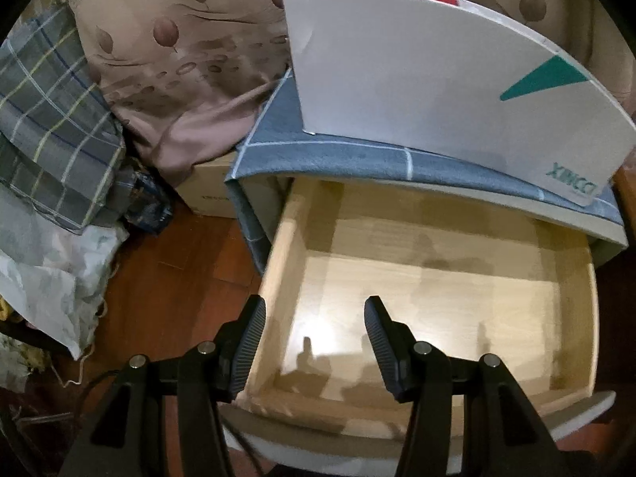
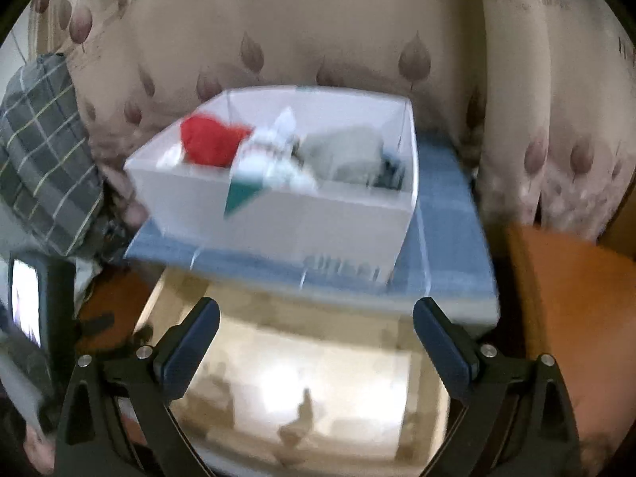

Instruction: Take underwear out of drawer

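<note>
A curtain (image 2: 318,31) printed with brown leaves hangs across the back of both views, and in front of it stands a low cabinet whose top is covered by a blue cloth with pale grid lines (image 1: 357,155). The cabinet's light wooden drawer (image 1: 572,318) is pulled out toward the cameras; the part of its floor that shows is bare wood with a bright glare patch and faint shadows. On the blue cloth sits a white cardboard box (image 2: 278,222) with a green triangle (image 1: 544,77) and green lettering on its side. The underwear (image 2: 210,141) lies in that box: in the right wrist view, which is motion-blurred, a red piece is at the left end, white pieces in the middle and a grey piece toward the right; in the left wrist view only the red piece peeks over the rim. A grey plaid fabric (image 1: 51,127) is heaped to the left of the cabinet, with a pale printed bag (image 1: 51,270) below it on the reddish wooden floor (image 1: 179,262) and a brown carton (image 1: 210,190) just beside the cabinet. The left gripper (image 1: 314,314) hangs over the drawer's front left corner, released, its jaws partly apart with nothing between them. The right gripper (image 2: 316,318) hangs above the drawer, released, its jaws spread wide and holding nothing.
</note>
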`<state>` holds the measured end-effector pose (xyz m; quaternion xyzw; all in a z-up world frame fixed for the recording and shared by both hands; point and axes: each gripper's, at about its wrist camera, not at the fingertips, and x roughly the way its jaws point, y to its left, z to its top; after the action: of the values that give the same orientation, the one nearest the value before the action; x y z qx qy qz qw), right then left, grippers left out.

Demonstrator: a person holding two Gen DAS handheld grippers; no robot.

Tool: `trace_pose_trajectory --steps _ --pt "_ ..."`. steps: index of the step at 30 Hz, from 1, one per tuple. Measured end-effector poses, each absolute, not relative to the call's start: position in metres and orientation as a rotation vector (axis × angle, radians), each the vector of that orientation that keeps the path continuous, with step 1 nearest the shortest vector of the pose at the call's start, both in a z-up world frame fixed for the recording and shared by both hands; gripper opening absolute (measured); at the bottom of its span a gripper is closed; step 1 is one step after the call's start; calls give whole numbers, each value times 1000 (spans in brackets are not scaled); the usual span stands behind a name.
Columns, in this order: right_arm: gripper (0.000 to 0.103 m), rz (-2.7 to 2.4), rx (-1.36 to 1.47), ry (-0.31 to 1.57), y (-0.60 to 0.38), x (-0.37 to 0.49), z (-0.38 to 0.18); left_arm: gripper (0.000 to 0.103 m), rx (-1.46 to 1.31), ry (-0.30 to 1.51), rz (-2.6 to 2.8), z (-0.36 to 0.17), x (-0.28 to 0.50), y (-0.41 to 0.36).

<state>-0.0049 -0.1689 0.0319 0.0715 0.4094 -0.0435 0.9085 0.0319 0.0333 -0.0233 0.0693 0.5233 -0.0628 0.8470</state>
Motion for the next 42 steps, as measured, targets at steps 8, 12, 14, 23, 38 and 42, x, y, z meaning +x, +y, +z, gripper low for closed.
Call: trace_pose_trajectory --steps 8,12,14,23,38,42 --pt "97 -101 207 958 -162 -29 -19 53 191 1083 -159 -15 14 28" --pt "97 -91 227 985 -159 -32 -29 53 228 1095 -189 -11 6 27" --pt "97 -85 239 986 -160 -31 -30 53 243 1100 -197 -10 2 27" --pt "97 -65 303 1033 -164 -28 -41 53 273 1092 -220 7 -8 31" --pt "97 -83 251 1055 -148 -25 -41 53 366 1034 -227 27 -31 31" --pt "97 -88 235 1061 -147 -24 -42 53 303 1086 -234 15 -28 24"
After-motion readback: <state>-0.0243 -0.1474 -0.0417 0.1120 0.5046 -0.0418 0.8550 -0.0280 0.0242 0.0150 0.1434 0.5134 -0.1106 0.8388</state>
